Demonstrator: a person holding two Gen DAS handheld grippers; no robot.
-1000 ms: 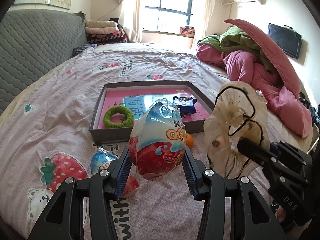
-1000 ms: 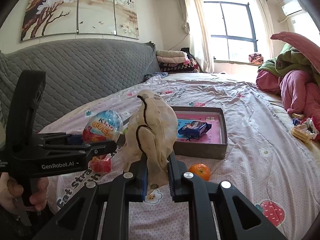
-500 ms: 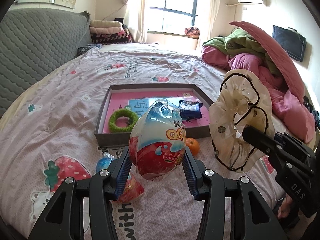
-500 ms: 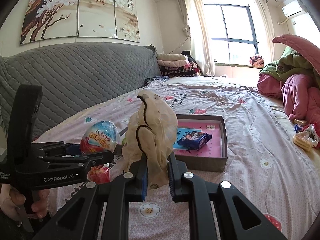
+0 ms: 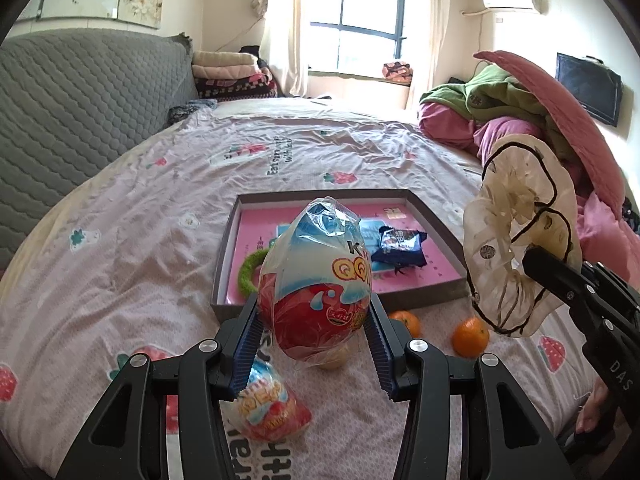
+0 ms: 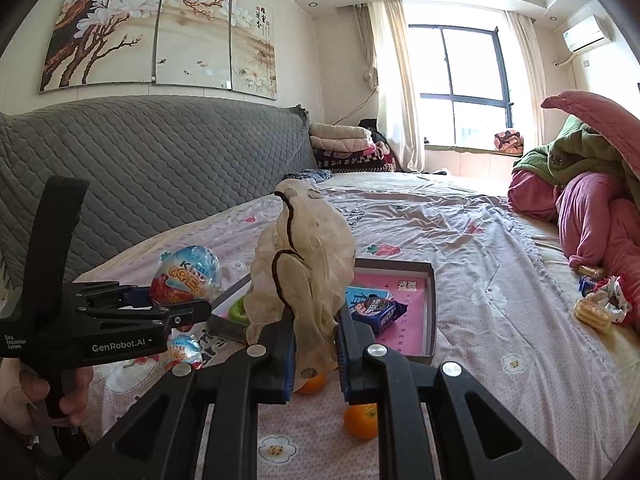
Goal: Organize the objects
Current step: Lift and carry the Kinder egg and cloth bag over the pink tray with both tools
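Partly hidden behind the foil-wrapped blue-and-red egg toy, clamped in the left gripper, lies a green ring; right gripper pinches a cream ruffled cloth.

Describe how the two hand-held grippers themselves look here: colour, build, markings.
Both are matte black plastic with silver screws and blue ribbed pads. The left hand-held gripper reads "GenRobot.AI" in white; the right hand-held gripper shows "DAS". No cables or sleeves show; bare fingers grip both handles.

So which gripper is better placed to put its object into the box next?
Probably the left gripper: its egg toy is right before the box; the right gripper, holding the scrunchie, is off to the side.
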